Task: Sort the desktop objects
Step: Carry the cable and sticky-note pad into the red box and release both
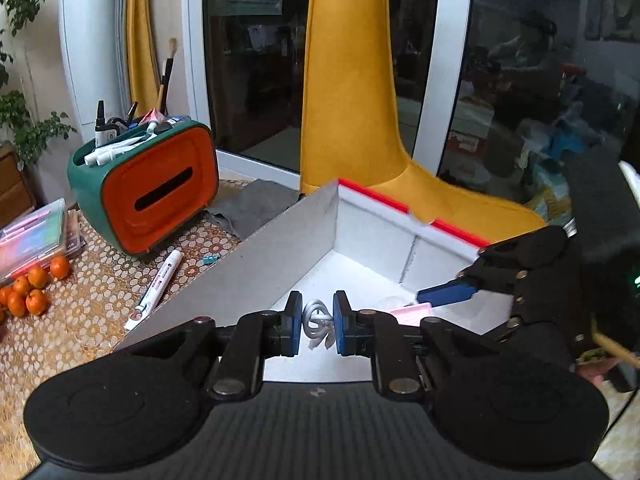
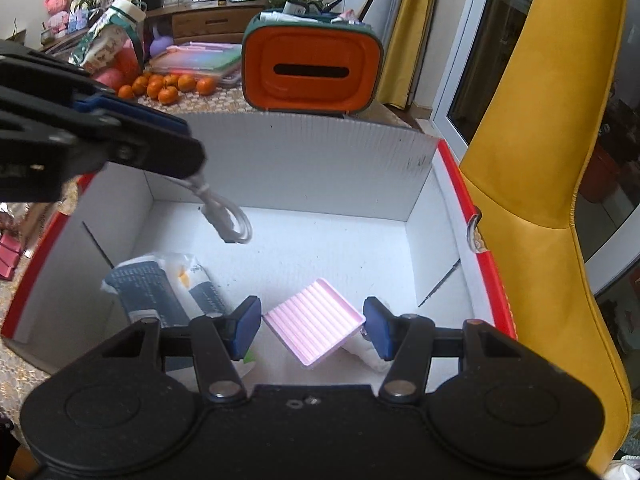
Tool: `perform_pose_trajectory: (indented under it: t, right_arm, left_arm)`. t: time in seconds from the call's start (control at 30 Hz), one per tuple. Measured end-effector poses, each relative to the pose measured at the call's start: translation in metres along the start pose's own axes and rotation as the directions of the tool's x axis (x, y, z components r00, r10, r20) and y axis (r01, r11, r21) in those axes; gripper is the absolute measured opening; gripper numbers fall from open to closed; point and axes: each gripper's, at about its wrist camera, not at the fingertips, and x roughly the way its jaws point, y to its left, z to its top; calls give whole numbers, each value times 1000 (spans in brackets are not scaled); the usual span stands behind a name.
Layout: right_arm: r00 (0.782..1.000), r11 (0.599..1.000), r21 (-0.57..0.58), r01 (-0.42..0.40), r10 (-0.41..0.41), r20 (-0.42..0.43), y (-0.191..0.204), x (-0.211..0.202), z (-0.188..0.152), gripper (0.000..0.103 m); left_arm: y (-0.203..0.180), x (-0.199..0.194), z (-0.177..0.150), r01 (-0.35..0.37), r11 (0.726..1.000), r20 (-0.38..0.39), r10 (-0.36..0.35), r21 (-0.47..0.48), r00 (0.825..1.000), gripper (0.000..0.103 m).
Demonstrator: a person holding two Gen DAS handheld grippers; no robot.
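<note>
cable: I've got a small coiled white cable (image 1: 318, 322) pinched in my left gripper (image 1: 317, 323), and it hangs over the inside of the box, not touching the floor of it as far as I can see from the right cam.
left gripper: pads (image 1: 295, 322) nearly together, squeezed on that coil, pointing down into the box.
pink case: ribbed pink case (image 2: 314, 326) sitting tilted between the pads of my right gripper (image 2: 312, 330). The left pad touches its corner; on the right side I honestly can't tell if there's a gap.
right gripper: jaws partway apart around the pink case, low inside the box; whether it's truly clamped, can't say.
box: white cardboard box (image 2: 304, 168) with red rim, one flap standing up at the back.
other stuff in box: a dark-and-white printed packet (image 2: 160, 292) lying on the floor at the left, something white under the pink case.
outside the box: green-and-orange organizer (image 1: 148, 192) full of pens, a white marker (image 1: 154, 290) lying on the patterned tablecloth beside the flap, a pile of tangerines (image 1: 30, 288), a clear plastic case (image 1: 32, 236) of pastel things, yellow chair (image 2: 540, 160) on the right.
</note>
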Motion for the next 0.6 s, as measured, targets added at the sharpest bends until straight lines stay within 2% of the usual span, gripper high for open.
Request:
perform_pose_trajectory:
  t: [0.17, 0.47, 0.6]
  right_arm:
    - [999, 1000, 6, 8, -7, -32, -4, 13, -3, 56]
    - [998, 1000, 7, 3, -3, -65, -7, 28, -4, 56]
    - [998, 1000, 15, 0, 1, -69, -6, 31, -8, 56]
  left_arm:
    - [9, 25, -7, -27, 1000, -57, 26, -10, 998, 14]
    - [20, 53, -17, -21, 999, -161, 13, -45, 987, 14]
    - [23, 55, -17, -17, 998, -165, 7, -62, 986, 14]
